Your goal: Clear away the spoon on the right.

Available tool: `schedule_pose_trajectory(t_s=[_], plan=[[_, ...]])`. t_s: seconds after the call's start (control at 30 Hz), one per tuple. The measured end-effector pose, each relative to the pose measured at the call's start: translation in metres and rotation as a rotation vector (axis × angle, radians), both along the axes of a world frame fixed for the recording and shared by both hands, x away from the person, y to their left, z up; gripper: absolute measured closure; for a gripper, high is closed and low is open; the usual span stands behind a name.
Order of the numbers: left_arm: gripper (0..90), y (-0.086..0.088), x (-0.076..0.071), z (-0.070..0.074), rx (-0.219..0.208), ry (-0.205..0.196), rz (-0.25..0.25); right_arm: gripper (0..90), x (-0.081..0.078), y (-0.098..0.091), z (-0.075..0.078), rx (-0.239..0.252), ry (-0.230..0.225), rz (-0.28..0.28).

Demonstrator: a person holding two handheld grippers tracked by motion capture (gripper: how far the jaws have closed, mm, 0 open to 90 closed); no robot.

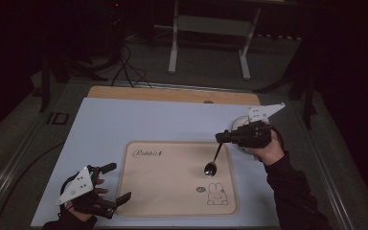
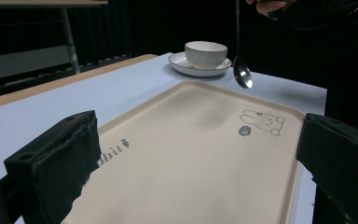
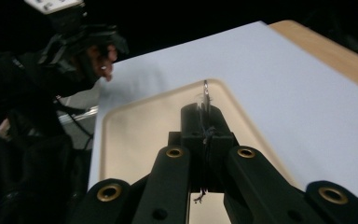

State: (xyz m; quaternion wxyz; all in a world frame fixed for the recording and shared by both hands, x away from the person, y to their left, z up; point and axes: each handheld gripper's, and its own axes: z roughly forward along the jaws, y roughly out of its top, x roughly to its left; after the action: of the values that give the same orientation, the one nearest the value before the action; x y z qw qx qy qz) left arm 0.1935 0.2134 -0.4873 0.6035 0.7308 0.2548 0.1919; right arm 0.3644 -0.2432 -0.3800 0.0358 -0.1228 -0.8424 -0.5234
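Below the right hand-held gripper (image 1: 222,137), a spoon (image 1: 212,163) hangs by its handle, jaws clenched on it, bowl down over the beige tray (image 1: 143,191), close above the rabbit print (image 1: 217,194). Just behind that gripper: cup (image 2: 206,53) on saucer (image 2: 182,65), near the spoon. Left hand-held gripper (image 1: 115,182) sits at the tray's near edge, jaws released and wide, nothing between them. Pale mat (image 1: 105,120) covers the worktop (image 1: 172,94). Tray surface under the spoon bare.
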Motion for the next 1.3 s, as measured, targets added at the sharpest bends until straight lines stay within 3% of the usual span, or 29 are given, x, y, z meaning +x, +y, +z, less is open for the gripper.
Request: schedule_pose_trajectory(t_s=[0.5,1.0,1.3], plan=[[0.0,0.000,0.000,0.000,0.001,0.001,-0.004,89.6,-0.009,0.034,-0.033,-0.051,0.076,0.123],[0.0,0.000,0.000,0.000,0.004,0.004,-0.006,89.5,-0.010,0.044,-0.065,-0.094,0.135,0.153],[0.0,-0.001,0.000,0.000,0.004,0.006,-0.013,89.2,-0.007,0.046,-0.068,-0.088,0.135,0.152]])
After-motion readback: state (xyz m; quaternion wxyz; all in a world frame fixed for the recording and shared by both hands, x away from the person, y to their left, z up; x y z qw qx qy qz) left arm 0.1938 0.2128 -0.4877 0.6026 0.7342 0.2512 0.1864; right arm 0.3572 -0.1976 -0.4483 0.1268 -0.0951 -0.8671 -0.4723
